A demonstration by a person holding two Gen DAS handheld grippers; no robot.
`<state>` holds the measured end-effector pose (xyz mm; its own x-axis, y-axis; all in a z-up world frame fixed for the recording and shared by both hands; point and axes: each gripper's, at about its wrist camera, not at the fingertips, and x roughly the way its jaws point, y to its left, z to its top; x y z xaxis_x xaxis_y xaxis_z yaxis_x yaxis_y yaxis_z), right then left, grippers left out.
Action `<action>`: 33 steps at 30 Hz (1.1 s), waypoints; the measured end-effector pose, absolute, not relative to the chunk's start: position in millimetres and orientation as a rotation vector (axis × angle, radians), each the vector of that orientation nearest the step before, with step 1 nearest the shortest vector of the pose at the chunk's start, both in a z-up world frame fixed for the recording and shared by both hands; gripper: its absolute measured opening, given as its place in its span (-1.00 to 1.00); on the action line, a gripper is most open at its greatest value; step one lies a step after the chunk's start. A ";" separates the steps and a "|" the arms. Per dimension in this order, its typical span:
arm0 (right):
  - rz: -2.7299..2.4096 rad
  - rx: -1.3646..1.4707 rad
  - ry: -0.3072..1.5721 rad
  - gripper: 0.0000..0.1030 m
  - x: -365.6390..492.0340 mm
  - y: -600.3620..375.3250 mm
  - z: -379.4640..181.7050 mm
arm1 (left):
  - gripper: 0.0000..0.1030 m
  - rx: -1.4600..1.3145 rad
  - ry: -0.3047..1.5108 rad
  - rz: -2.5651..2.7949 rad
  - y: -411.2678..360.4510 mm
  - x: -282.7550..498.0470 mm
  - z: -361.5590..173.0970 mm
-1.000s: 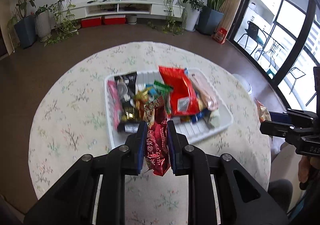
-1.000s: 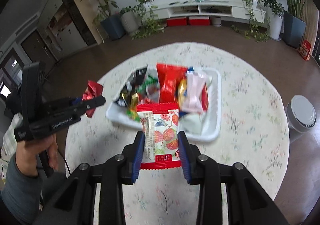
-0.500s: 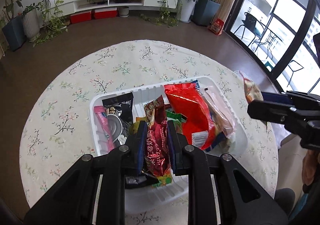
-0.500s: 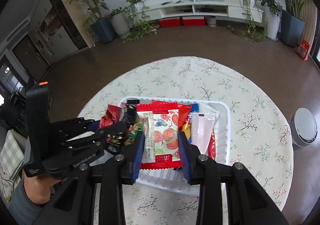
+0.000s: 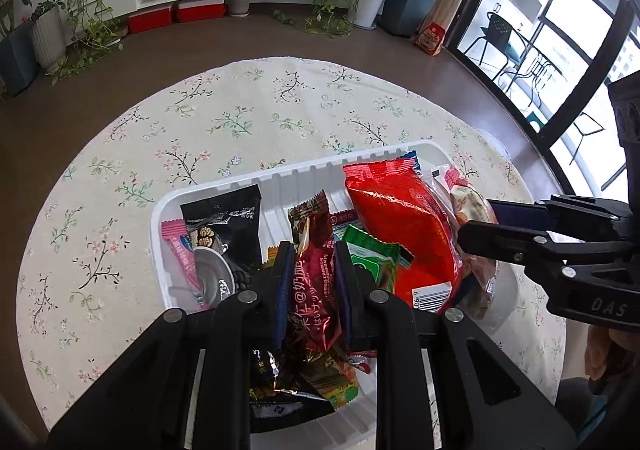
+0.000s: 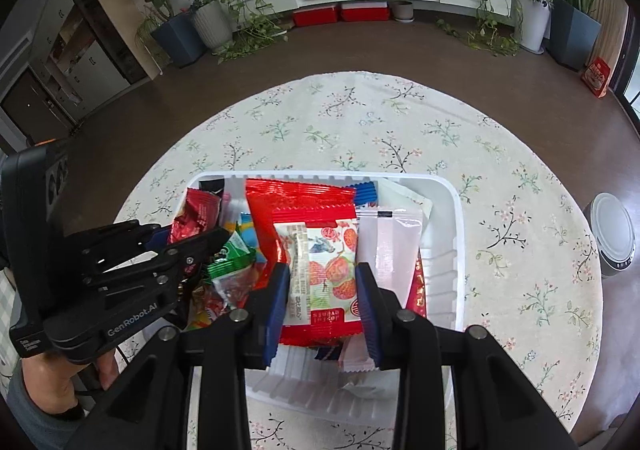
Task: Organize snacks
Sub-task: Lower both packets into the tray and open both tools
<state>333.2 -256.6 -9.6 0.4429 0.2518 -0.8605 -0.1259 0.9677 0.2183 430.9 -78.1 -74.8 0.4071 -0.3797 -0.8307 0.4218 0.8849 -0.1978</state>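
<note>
left gripper [image 5: 310,270] jaws pinching dark red packet [image 5: 314,250] | right gripper [image 6: 322,290] jaws pinching strawberry packet [image 6: 320,266] | you: lower both into tray [image 6: 454,250] gaps, release gently

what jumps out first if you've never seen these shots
The white tray heaped with bright wrappers sits mid-table on a floral cloth. Over it, the left gripper pinches a dark red packet, while the right gripper clamps a strawberry-print packet.
</note>
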 end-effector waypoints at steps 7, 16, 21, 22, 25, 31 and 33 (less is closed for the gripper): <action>0.220 0.131 1.100 -0.29 339.5 -259.5 -21.4 | -0.64 0.031 1.052 -0.499 -79.8 438.2 -88.1; 0.221 0.111 1.093 -0.24 341.6 -257.9 -22.0 | -0.63 0.038 1.040 -0.469 -77.4 438.2 -87.5; 0.220 0.105 1.087 -0.23 341.1 -256.2 -20.4 | -0.51 0.036 1.032 -0.459 -75.6 434.8 -86.4; 0.222 0.104 1.085 -0.23 340.6 -255.8 -20.1 | -0.50 0.036 1.030 -0.459 -75.4 434.5 -86.2; 0.225 0.103 1.084 -0.23 339.9 -254.5 -19.8 | -0.37 0.041 1.026 -0.460 -75.5 433.9 -85.0; 0.223 0.105 1.080 -0.23 340.1 -255.8 -18.8 | -0.20 0.042 1.014 -0.456 -74.8 432.9 -81.2; 0.223 0.106 1.079 -0.23 340.3 -255.3 -19.7 | -0.19 0.044 1.012 -0.455 -74.6 432.8 -81.0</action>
